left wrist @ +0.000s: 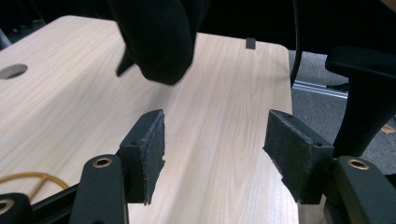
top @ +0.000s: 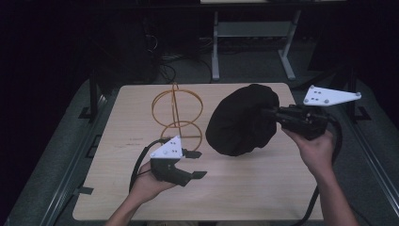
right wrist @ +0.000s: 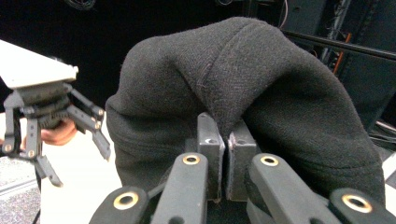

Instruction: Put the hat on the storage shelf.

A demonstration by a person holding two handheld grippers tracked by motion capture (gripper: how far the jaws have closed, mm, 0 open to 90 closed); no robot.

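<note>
Nearest the table's front edge, the left gripper (top: pixel 195 164) sits low over the bare wood of the table (top: pixel 244 183), jaws standing well apart, nothing between the pads (left wrist: pixel 150 144). Just behind it stands a yellow wire stand (top: pixel 177 113) with two rings on an upright post. To its right, the black cloth hat (top: pixel 242 120) hangs raised, its lower edge near the tabletop. Right gripper (right wrist: pixel 223 161) has its jaws pinched tight on a fold of the hat's fabric, holding it from the right side. Beyond the table: floor and a grey desk frame (top: pixel 254 35).
</note>
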